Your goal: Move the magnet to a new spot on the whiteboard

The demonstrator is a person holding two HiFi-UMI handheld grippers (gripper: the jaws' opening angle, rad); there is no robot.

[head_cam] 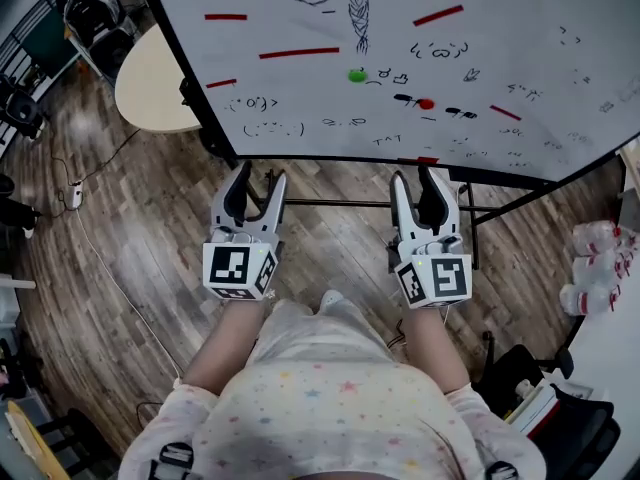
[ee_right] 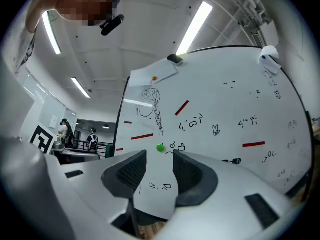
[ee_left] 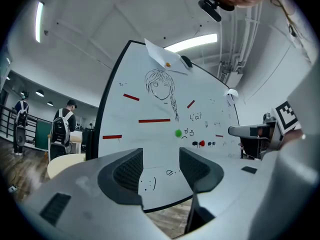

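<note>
A white whiteboard (head_cam: 300,118) with doodles stands ahead of me. On it sit a round green magnet (head_cam: 357,75), a round red magnet (head_cam: 426,103) and several red bar magnets (head_cam: 298,53). My left gripper (head_cam: 258,176) and right gripper (head_cam: 420,176) hover side by side below the board's bottom edge, both open and empty, clear of the board. The left gripper view shows the green magnet (ee_left: 178,133) and red magnet (ee_left: 201,143) above its spread jaws (ee_left: 160,166). In the right gripper view the green magnet (ee_right: 160,147) lies just above the gap of that gripper (ee_right: 160,169).
A round beige table (head_cam: 150,83) stands left of the board over a wood floor with a trailing cable (head_cam: 100,258). The board's stand bar (head_cam: 340,203) crosses between the grippers. White bottles (head_cam: 595,268) sit at the right. People with backpacks (ee_left: 62,129) stand far left.
</note>
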